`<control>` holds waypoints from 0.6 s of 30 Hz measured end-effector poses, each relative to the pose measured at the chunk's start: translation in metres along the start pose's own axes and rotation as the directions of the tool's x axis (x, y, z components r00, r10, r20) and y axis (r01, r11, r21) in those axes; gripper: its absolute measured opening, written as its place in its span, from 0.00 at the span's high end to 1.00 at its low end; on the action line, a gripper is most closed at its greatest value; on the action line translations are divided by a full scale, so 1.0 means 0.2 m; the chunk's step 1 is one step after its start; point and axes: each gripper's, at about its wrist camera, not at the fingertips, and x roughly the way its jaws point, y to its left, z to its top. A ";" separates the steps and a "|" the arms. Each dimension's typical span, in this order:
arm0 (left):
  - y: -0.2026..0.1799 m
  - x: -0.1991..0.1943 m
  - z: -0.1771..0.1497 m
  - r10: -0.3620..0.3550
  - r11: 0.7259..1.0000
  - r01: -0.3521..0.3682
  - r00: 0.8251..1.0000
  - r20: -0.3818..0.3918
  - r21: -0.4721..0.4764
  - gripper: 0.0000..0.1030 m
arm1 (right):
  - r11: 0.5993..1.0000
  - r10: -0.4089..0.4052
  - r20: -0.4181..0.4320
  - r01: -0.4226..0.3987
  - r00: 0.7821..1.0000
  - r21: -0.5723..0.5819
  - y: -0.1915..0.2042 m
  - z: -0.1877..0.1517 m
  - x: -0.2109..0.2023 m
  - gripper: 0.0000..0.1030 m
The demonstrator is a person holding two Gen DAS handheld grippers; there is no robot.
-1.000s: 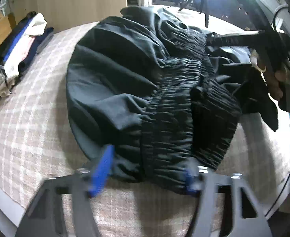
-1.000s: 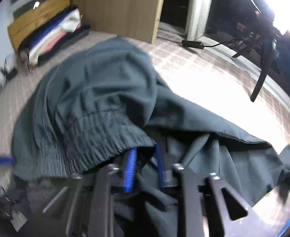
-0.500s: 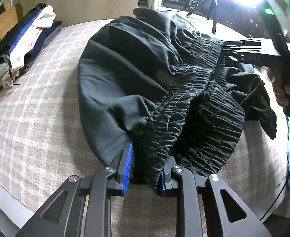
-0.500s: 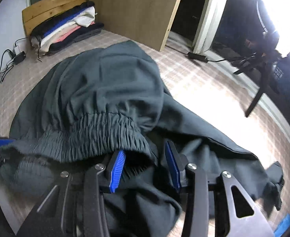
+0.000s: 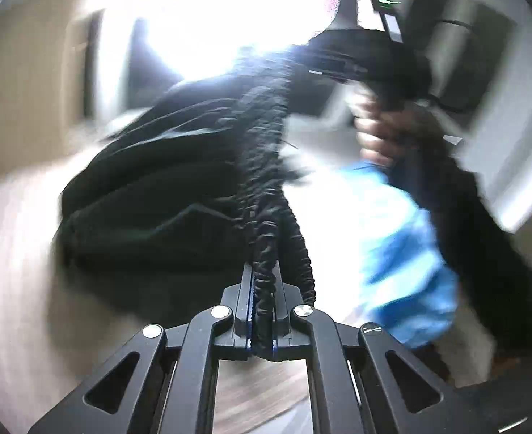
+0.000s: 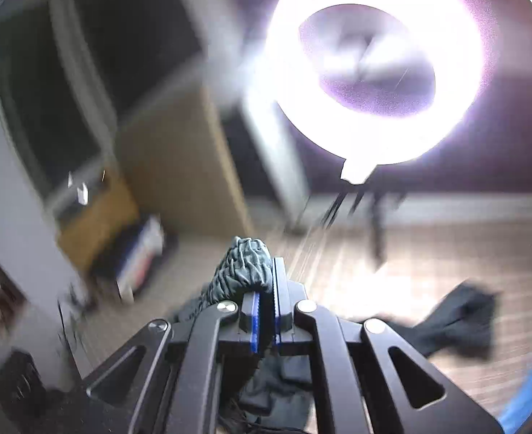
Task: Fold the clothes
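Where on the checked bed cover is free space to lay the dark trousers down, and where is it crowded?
Free: the checked bed cover between the ring light and the trouser leg. Crowded: the folded clothes stack.

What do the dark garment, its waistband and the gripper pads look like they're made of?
Dark garment: thin woven fabric, matte, likely a synthetic; it hangs in soft folds.
Waistband: the same cloth gathered over elastic, judging by the tight, even puckers; both grippers are clamped on it.
Pads: blue with a ridged edge, probably rubber or soft plastic, set in matte black rigid plastic fingers.
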 end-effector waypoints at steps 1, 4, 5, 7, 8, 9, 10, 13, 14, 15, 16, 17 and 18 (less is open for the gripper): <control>-0.11 -0.02 0.08 -0.078 0.996 0.078 0.997 0.017 0.034 0.95 | 1.000 -0.027 0.056 0.027 0.998 0.003 -0.02 0.09 -0.18 0.95; -0.41 -0.08 0.35 -0.298 0.949 0.290 0.953 0.052 0.121 0.95 | 0.989 -0.141 0.215 0.145 0.966 -0.003 -0.02 0.31 -0.70 0.95; -0.49 -0.11 0.43 -0.366 0.923 0.354 0.929 0.058 0.149 0.95 | 0.980 -0.188 0.272 0.198 0.944 -0.007 0.00 0.39 -0.89 0.95; -0.66 -0.18 0.61 -0.498 0.856 0.480 0.865 0.058 0.194 0.95 | 0.957 -0.268 0.360 0.290 0.894 -0.007 0.07 0.51 -1.19 0.95; -0.74 -0.23 0.69 -0.550 0.820 0.526 0.833 0.060 0.224 0.95 | 0.937 -0.318 0.411 0.348 0.855 0.001 0.14 0.59 -1.37 0.95; -0.82 -0.29 0.76 -0.602 0.780 0.569 0.795 0.067 0.259 0.95 | 0.923 -0.348 0.441 0.384 0.827 0.009 0.19 0.64 -1.49 0.95; -0.87 -0.37 0.84 -0.648 0.745 0.607 0.758 0.081 0.277 0.95 | 0.909 -0.375 0.469 0.417 0.799 0.017 0.26 0.71 -1.61 0.95; -0.87 -0.59 0.97 -0.701 0.702 0.643 0.699 0.141 0.306 0.95 | 0.881 -0.411 0.524 0.474 0.746 0.016 0.50 0.93 -1.80 0.95; -0.81 -0.66 0.99 -0.698 0.709 0.637 0.695 0.172 0.303 0.95 | 0.871 -0.416 0.537 0.491 0.734 0.004 0.60 1.01 -1.82 0.95; -0.74 -0.73 1.00 -0.693 0.716 0.631 0.692 0.202 0.298 0.95 | 0.858 -0.421 0.539 0.513 0.730 -0.024 0.69 1.06 -1.77 0.95; -0.66 -0.78 0.99 -0.679 0.732 0.618 0.698 0.227 0.286 0.95 | 0.844 -0.425 0.540 0.533 0.726 -0.052 0.79 1.11 -1.72 0.95; -0.57 -0.83 0.98 -0.662 0.748 0.605 0.706 0.251 0.273 0.95 | 0.841 -0.410 0.534 0.533 0.739 -0.091 0.90 1.15 -1.60 0.95; -0.44 -0.87 0.95 -0.631 0.776 0.583 0.722 0.285 0.241 0.95 | 0.845 -0.391 0.524 0.521 0.757 -0.123 0.98 1.18 -1.47 0.95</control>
